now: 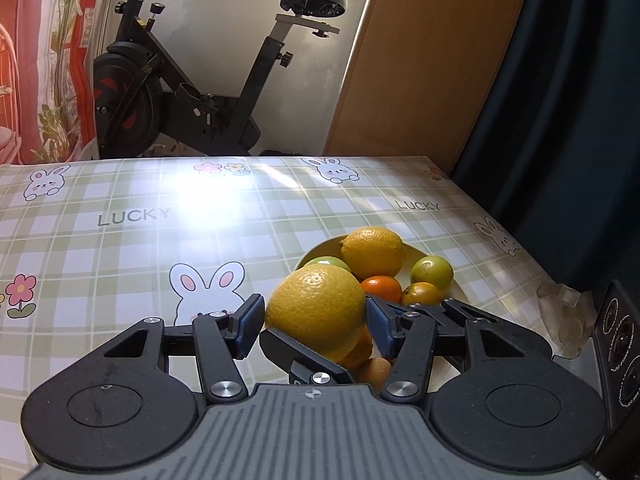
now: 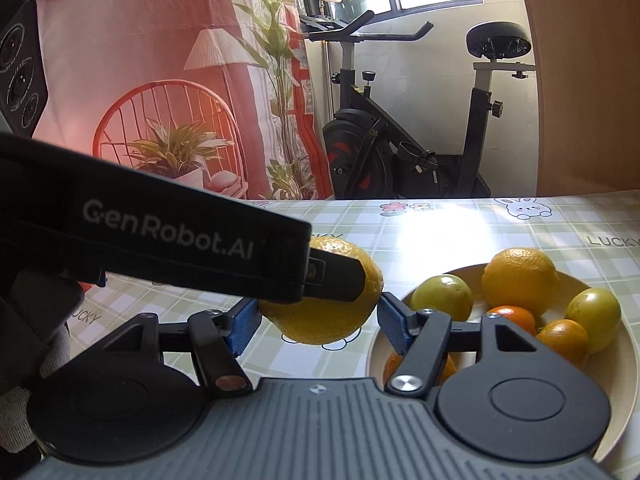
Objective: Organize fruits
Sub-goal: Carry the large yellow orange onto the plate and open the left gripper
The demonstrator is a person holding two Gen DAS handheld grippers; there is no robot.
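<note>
A large yellow citrus fruit [image 1: 316, 308] hangs just above the checked tablecloth, left of the plate. My left gripper [image 1: 314, 320] is shut on it, blue pads at its two sides. My right gripper [image 2: 316, 320] grips the same fruit [image 2: 320, 320] crosswise; one of its fingers [image 1: 304, 356] shows under the fruit in the left wrist view. In the right wrist view the left gripper's finger [image 2: 340, 280] lies across the fruit's top. The cream plate [image 2: 624, 400] holds another yellow citrus [image 2: 520, 276], two green fruits [image 2: 442, 296] and several small oranges [image 2: 564, 338].
The tablecloth [image 1: 120, 248] stretches bare to the left and far side. A crumpled clear wrapper [image 1: 560, 308] lies near the table's right edge. Beyond the far edge stand an exercise bike [image 1: 192, 92], a wooden panel [image 1: 432, 60] and a dark curtain [image 1: 568, 80].
</note>
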